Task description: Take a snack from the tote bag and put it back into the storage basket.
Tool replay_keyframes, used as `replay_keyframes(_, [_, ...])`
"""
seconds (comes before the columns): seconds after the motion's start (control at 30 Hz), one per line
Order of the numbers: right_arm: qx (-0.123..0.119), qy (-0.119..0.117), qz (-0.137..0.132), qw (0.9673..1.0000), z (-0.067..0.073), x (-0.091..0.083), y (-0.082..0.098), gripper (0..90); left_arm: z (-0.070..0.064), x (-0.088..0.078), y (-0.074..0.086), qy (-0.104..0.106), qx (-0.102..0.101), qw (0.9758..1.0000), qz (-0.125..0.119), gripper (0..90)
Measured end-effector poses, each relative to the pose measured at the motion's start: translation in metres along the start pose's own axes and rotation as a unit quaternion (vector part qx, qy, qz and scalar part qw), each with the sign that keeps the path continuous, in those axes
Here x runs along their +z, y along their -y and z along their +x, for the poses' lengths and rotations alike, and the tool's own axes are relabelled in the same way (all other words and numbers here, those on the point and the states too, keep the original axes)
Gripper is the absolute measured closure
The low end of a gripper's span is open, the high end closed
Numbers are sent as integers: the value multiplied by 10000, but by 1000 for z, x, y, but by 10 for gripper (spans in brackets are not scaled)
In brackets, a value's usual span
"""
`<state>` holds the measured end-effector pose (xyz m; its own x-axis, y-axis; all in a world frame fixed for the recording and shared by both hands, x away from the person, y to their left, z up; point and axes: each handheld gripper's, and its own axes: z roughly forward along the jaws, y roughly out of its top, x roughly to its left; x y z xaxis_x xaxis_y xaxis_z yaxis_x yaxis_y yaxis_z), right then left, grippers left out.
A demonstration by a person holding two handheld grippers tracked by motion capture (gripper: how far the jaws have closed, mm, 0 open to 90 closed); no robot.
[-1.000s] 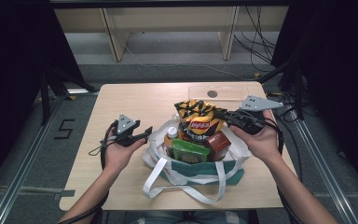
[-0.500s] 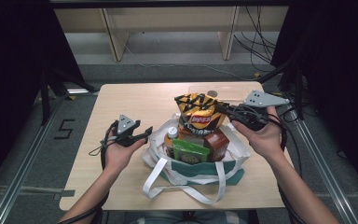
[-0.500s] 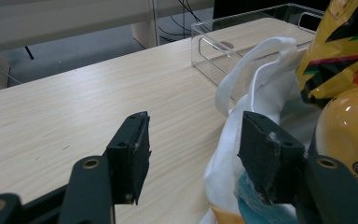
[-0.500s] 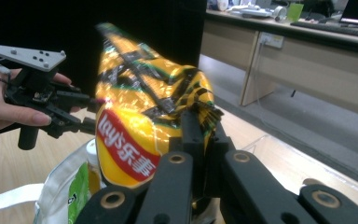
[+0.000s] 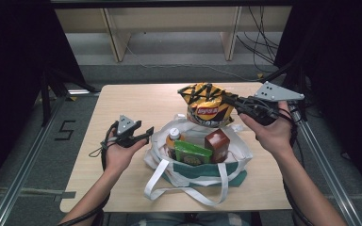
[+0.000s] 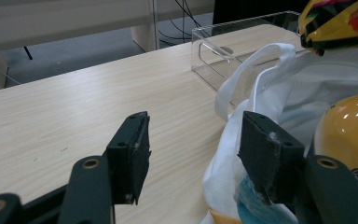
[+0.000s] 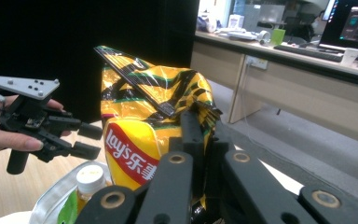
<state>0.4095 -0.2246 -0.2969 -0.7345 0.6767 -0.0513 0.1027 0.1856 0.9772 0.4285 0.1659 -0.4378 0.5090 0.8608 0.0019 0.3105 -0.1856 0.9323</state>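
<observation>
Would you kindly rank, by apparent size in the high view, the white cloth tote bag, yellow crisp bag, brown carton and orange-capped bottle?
1. White cloth tote bag
2. Yellow crisp bag, raised nearer the camera, so flattered
3. Brown carton
4. Orange-capped bottle, mostly hidden, so unsure

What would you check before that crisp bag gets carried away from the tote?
1. Right gripper shut on the crisp bag: ok, jaws pinch its top corner.
2. Bag clear of the tote: cannot tell; its bottom hangs near the rim.
3. Left gripper steadying the tote: not ok, jaws open, gripping nothing.
4. Bottle and brown box sitting inside: ok.
5. Bare table for setting the bag down: ok.
</observation>
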Motion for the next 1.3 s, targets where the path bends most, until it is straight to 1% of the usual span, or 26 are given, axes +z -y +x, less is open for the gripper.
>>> replay_keyframes(0.03, [-43,57,-78,9999,-2,-1,-1,900,0,0,0,3,7,10000,-7,421])
replay_keyframes(0.07, [-24,51,-48,10000,-3,-2,-1,900,0,0,0,0,3,10000,-4,422])
replay_keyframes(0.1, [-23,70,-99,9999,-5,-2,-2,900,0,0,0,2,2,10000,-8,421])
replay_keyframes(0.13, [-28,48,-92,9999,-6,-3,-2,900,0,1,0,51,23,10000,-44,421])
replay_keyframes(0.27, [-44,161,-154,9997,-10,-6,-3,900,-1,1,0,30,25,10000,-40,421])
replay_keyframes(0.33, [3,202,-136,9997,-12,-7,-3,900,-1,1,0,37,16,10000,-48,421])
replay_keyframes(0.37, [-120,277,-178,9994,-14,-7,-3,900,-1,1,0,39,18,10000,-55,421])
replay_keyframes(0.47, [-42,320,-213,9993,-17,-9,-4,900,-1,0,0,5,-7,10000,-35,421])
replay_keyframes(0.5, [-80,341,-214,9992,-19,-10,-4,900,-1,0,0,3,1,10000,-36,421])
replay_keyframes(0.53, [-3,331,-222,9992,-19,-10,-4,900,-1,0,0,1,-10,10000,-39,421])
replay_keyframes(0.73, [-37,492,-259,9984,-28,-12,-6,900,-1,0,-1,12,25,10000,-88,421])
replay_keyframes(0.77, [-5,525,-280,9982,-29,-12,-5,900,-1,0,-1,-4,18,10000,-77,421])
replay_keyframes(0.8, [-43,565,-307,9979,-31,-12,-5,900,-1,0,-1,-10,8,10000,-58,421])
replay_keyframes(0.83, [76,517,-289,9982,-32,-12,-5,900,-1,0,-1,-10,5,10000,-56,421])
replay_keyframes(0.9, [109,570,-274,9979,-35,-12,-4,900,-1,-1,-1,-10,28,10000,-70,420])
replay_keyframes(0.93, [20,630,-294,9976,-38,-12,-4,900,-1,-1,-2,-11,-2,10000,-76,420])
replay_keyframes(0.97, [67,660,-309,9973,-38,-12,-4,900,0,-1,-2,2,11,10000,-97,421])
replay_keyframes(1.0, [189,630,-263,9975,-39,-12,-4,900,-1,-1,-2,-18,6,10000,-86,421])
replay_keyframes(1.07, [35,742,-312,9968,-43,-12,-4,900,-1,-1,-2,-17,15,10000,-96,421])
replay_keyframes(1.1, [71,713,-284,9970,-44,-12,-4,900,-1,-1,-2,-14,15,10000,-95,421])
replay_keyframes(1.13, [79,762,-305,9966,-45,-11,-4,900,-1,-1,-2,-14,20,10000,-97,421])
replay_keyframes(1.17, [205,720,-247,9969,-45,-11,-4,900,0,-1,-2,-17,49,9999,-100,421])
replay_keyframes(1.2, [79,786,-285,9965,-48,-10,-4,900,0,-1,-2,-14,73,9999,-102,421])
replay_keyframes(1.23, [55,822,-296,9962,-49,-10,-4,900,-1,-1,-2,-18,20,9999,-113,421])
replay_keyframes(1.27, [185,802,-239,9963,-49,-10,-4,900,-1,-1,-2,-22,-16,9999,-129,421])
replay_keyframes(1.3, [191,815,-251,9962,-50,-9,-4,900,-2,-2,-2,-30,-25,9999,-137,421])
